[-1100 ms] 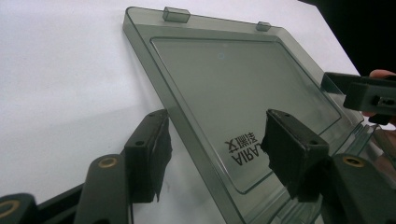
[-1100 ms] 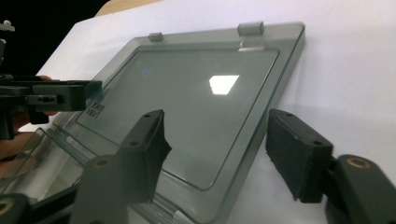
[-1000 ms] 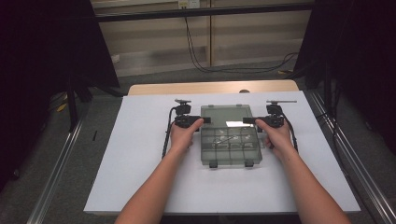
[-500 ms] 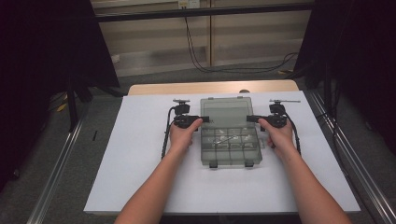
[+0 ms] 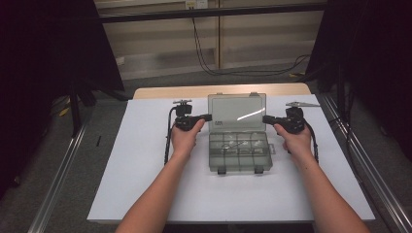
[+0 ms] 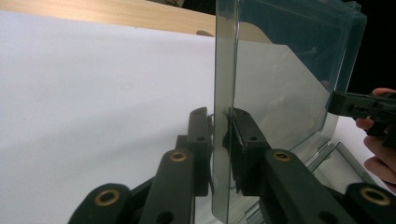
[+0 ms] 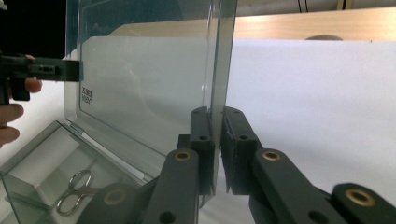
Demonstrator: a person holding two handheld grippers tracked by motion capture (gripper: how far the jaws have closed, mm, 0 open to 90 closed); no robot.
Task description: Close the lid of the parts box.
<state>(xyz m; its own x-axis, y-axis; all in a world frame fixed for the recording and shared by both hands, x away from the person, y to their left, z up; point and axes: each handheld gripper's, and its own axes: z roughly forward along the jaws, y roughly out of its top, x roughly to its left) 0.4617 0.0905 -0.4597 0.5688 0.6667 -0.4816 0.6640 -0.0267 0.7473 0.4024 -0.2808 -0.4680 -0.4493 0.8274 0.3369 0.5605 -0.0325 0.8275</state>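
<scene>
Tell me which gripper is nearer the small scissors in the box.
Right. The right gripper clamps the lid edge just above the scissors; the left gripper grips the lid's far edge.

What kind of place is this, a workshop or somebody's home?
Probably a lab recording station, not a home: a white sheet covers the table, dark curtains flank it, metal rails run alongside, and both hand-held grippers clamp a clear compartment box's lid.

Clear glossy plastic lid, matt white paper sheet, metal scissors.
</scene>
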